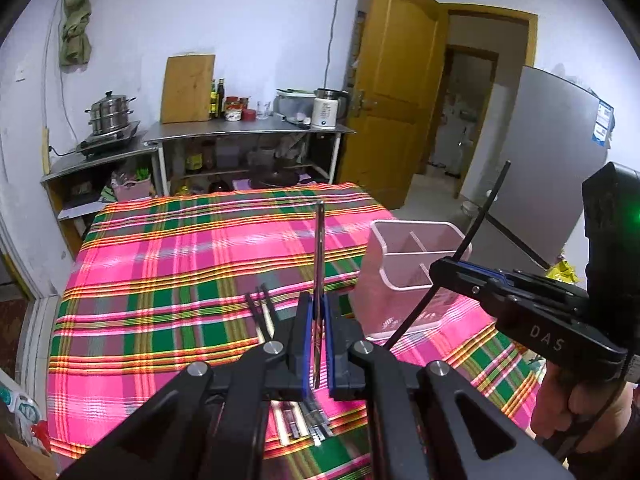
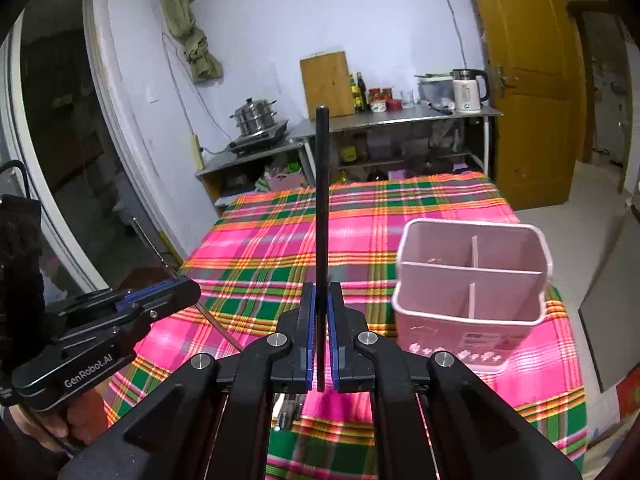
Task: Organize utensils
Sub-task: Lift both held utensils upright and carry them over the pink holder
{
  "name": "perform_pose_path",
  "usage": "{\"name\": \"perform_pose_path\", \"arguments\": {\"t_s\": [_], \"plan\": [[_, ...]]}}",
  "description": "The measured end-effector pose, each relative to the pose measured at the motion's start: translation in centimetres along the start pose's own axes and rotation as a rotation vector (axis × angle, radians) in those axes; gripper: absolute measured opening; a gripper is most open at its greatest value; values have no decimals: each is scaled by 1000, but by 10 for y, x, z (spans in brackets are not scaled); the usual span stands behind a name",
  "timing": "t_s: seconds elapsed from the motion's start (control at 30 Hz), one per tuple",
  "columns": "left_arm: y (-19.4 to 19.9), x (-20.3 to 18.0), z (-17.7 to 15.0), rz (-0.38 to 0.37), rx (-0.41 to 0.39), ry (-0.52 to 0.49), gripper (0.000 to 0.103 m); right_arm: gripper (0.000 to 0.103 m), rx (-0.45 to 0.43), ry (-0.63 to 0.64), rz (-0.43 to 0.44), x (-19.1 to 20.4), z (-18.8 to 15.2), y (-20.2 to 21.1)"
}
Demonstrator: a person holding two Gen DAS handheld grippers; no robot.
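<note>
My left gripper (image 1: pixel 318 320) is shut on a thin metal chopstick (image 1: pixel 319 248) that points up and away, above the plaid table. My right gripper (image 2: pixel 321 320) is shut on a black chopstick (image 2: pixel 322 200), also pointing up. The right gripper also shows in the left wrist view (image 1: pixel 440 270), holding the black chopstick (image 1: pixel 486 204) over the near edge of the pink divided utensil holder (image 1: pixel 404 280). The holder (image 2: pixel 472 292) stands upright at the table's right side, its compartments looking empty. More chopsticks (image 1: pixel 260 308) lie on the cloth under the left gripper.
The table wears a pink, green and orange plaid cloth (image 1: pixel 180 272). Behind it stand steel shelves (image 1: pixel 248 132) with a steamer pot (image 1: pixel 110 114), bottles and a kettle (image 1: pixel 326 108). A wooden door (image 1: pixel 396 96) and a grey fridge (image 1: pixel 556 160) are at the right.
</note>
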State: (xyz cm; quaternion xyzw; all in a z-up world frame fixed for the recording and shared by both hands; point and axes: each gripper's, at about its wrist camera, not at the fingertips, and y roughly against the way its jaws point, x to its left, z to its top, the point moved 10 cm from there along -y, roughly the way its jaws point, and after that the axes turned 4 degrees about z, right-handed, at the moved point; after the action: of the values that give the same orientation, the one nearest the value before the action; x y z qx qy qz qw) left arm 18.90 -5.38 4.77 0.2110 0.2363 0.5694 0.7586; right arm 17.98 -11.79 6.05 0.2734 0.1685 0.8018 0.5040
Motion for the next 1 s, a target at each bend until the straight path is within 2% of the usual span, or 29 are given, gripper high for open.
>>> {"name": "perform_pose_path", "arguments": {"t_s": [0.37,0.67,0.83,1.0], "plan": [[-7,-44,46,-98,-37,-13,6,6,-112,-48,-56,-41,39,45],[-33,-68,87,-169,-52,1,6,6,-174,-83,-101,-72,71,53],[-59,-79,92,-195,-32,11,6,6,-178,-108,-117,-88,76,44],[-88,-84,78,-200,15,27,6,6,-138,-138,-127,-107,62,21]]}}
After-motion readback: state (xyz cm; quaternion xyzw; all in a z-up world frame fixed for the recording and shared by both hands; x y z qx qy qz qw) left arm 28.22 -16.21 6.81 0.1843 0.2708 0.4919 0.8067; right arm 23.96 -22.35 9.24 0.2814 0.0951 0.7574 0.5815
